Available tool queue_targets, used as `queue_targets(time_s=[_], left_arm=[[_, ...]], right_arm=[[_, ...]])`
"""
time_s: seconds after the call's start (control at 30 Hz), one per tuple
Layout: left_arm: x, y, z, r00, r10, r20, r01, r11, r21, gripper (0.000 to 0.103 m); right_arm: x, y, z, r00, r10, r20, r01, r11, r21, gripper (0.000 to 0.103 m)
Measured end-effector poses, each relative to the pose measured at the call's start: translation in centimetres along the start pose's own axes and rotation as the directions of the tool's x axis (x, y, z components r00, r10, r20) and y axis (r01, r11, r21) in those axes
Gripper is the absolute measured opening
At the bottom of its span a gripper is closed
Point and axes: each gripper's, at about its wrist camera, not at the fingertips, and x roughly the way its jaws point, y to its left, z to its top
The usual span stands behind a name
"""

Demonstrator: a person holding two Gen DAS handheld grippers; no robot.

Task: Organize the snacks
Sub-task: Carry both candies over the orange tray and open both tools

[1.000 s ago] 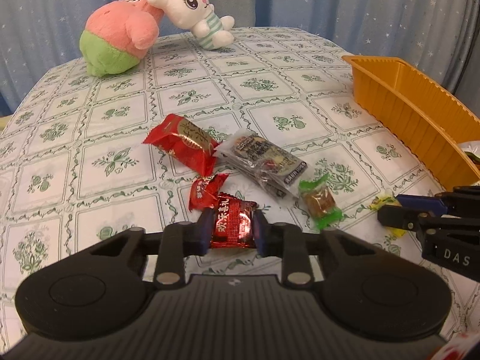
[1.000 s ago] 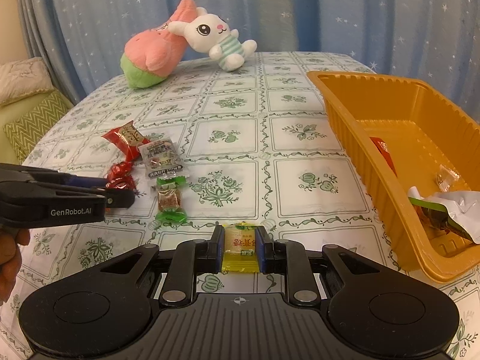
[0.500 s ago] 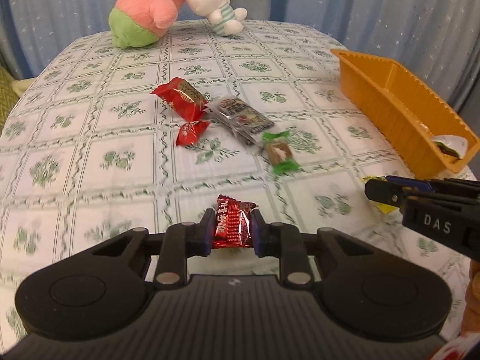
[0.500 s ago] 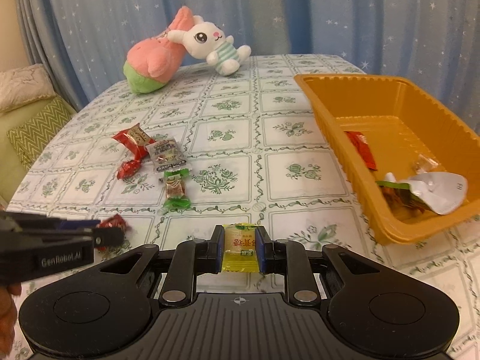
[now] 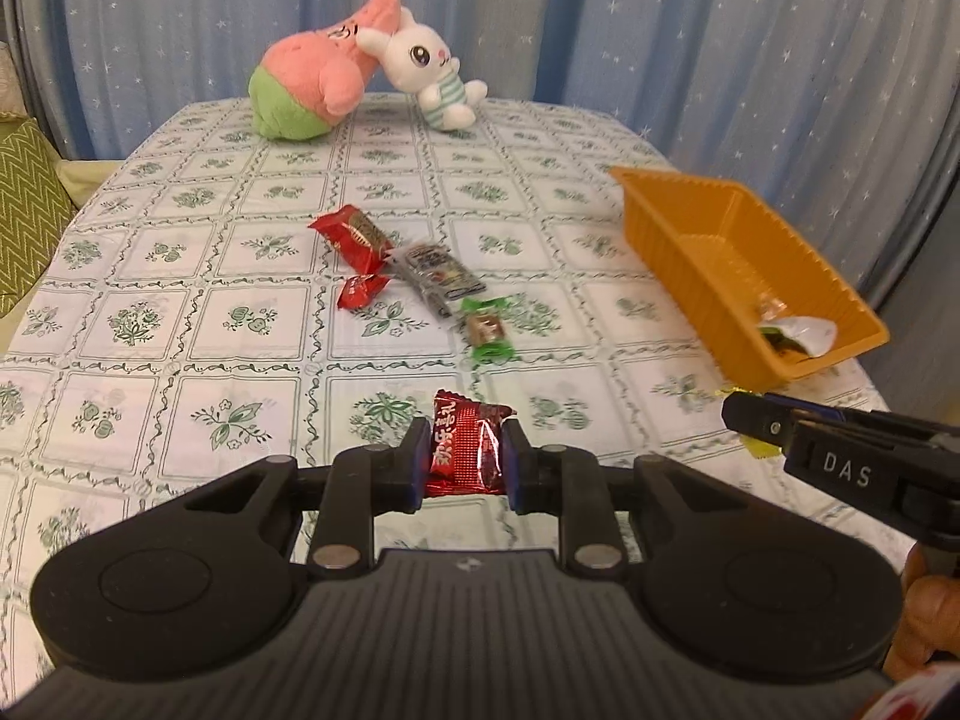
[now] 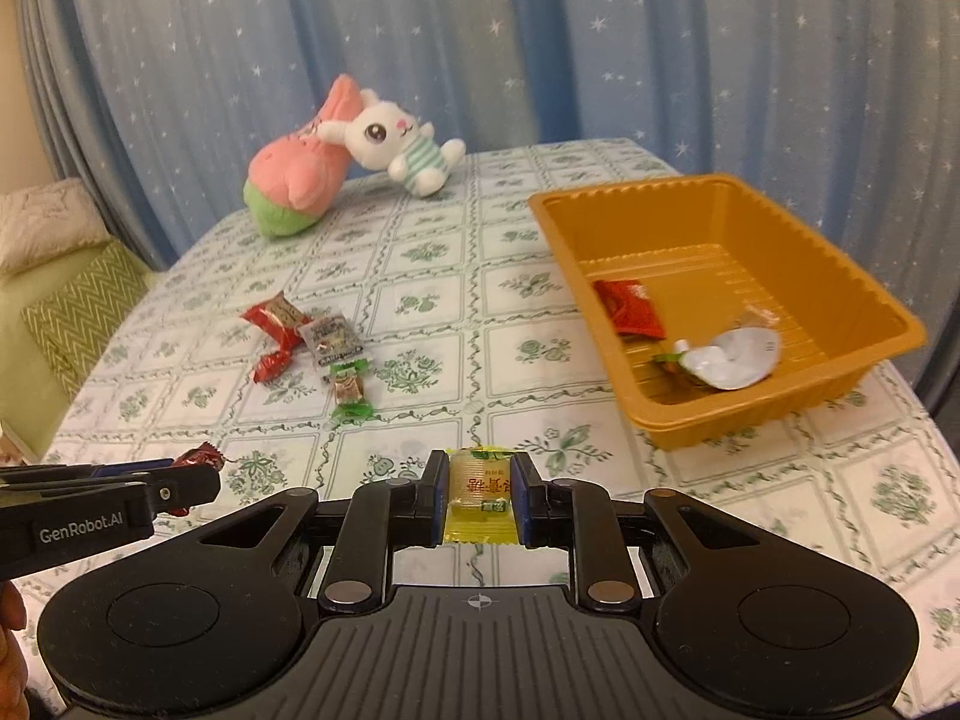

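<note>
My left gripper (image 5: 462, 459) is shut on a dark red candy (image 5: 465, 447), held above the tablecloth. My right gripper (image 6: 480, 501) is shut on a yellow candy (image 6: 480, 495), also held above the table. The orange tray (image 6: 864, 300) stands to the right and holds a red packet (image 6: 630, 315) and a white wrapper (image 6: 732, 357). On the cloth lie a big red packet (image 5: 351, 234), a small red candy (image 5: 360, 291), a grey packet (image 5: 438, 270) and a green-ended candy (image 5: 486, 330). Each view shows the other gripper from the side: the right one (image 5: 744, 414), the left one (image 6: 198, 483).
A pink-and-green plush (image 5: 312, 84) and a white rabbit plush (image 5: 432, 78) sit at the table's far edge, before a blue starred curtain. A green zigzag cushion (image 6: 78, 312) lies off the left side. A hand (image 5: 924, 618) shows at the lower right.
Both grippers have risen and drawn back from the loose snacks, each keeping its candy. The tray's inside now shows more fully in both views.
</note>
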Motion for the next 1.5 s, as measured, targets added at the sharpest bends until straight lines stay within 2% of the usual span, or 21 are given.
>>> queue_targets(time_s=[0.4, 0.87, 1.1, 1.5], left_arm=[[-3.6, -3.3, -0.3, 0.999, -0.028, 0.031, 0.027, 0.999, 0.032, 0.022], [-4.6, -5.9, 0.0, 0.997, -0.06, 0.046, 0.057, 0.996, 0.074, 0.022], [-3.9, -7.8, 1.1, 0.994, -0.098, 0.049, 0.093, 0.991, 0.092, 0.022], [-0.7, -12.6, 3.9, 0.984, -0.174, 0.039, 0.169, 0.978, 0.122, 0.022]], right_arm=[[-4.6, -1.2, 0.1, 0.999, -0.002, 0.054, 0.001, 1.0, 0.024, 0.022], [-7.0, -3.2, 0.4, 0.996, -0.024, 0.088, 0.019, 0.998, 0.056, 0.022], [-7.6, -4.9, 1.0, 0.993, -0.052, 0.103, 0.043, 0.995, 0.085, 0.022], [-8.4, -10.4, 4.1, 0.982, -0.125, 0.143, 0.102, 0.983, 0.153, 0.022]])
